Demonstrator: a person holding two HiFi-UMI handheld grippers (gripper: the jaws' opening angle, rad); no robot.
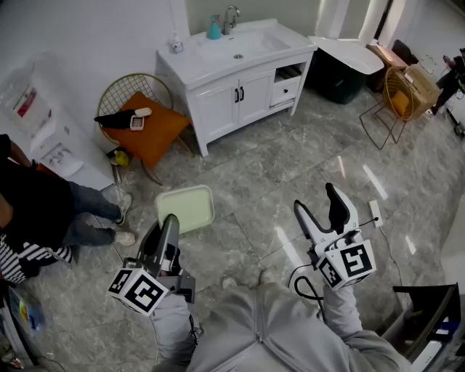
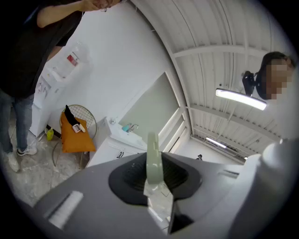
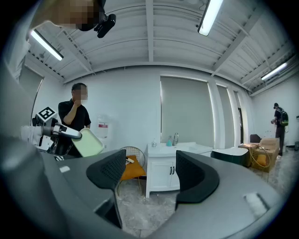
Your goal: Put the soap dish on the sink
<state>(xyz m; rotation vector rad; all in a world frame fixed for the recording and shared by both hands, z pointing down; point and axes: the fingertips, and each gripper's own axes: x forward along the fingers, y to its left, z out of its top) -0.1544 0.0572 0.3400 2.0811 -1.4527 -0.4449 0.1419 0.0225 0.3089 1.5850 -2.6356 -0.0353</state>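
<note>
The soap dish [image 1: 186, 208] is a pale green rounded tray, and my left gripper [image 1: 169, 220] is shut on its near edge and holds it above the floor. In the left gripper view the dish [image 2: 153, 158] stands edge-on between the pads of the left gripper [image 2: 154, 179]. My right gripper [image 1: 316, 200] stands open and empty to the right; its jaws [image 3: 145, 175] frame the white sink cabinet [image 3: 180, 150]. The right gripper view also catches the dish [image 3: 88, 142] at left. The sink [image 1: 240, 47] lies far ahead, across the floor.
A teal bottle [image 1: 214, 29] and a faucet [image 1: 230, 16] stand at the sink's back. A wire chair with an orange cushion [image 1: 143, 129] sits left of the cabinet. A person [image 1: 43, 211] stands at left. A dark bin [image 1: 338, 76] and a wire basket [image 1: 398, 94] are at right.
</note>
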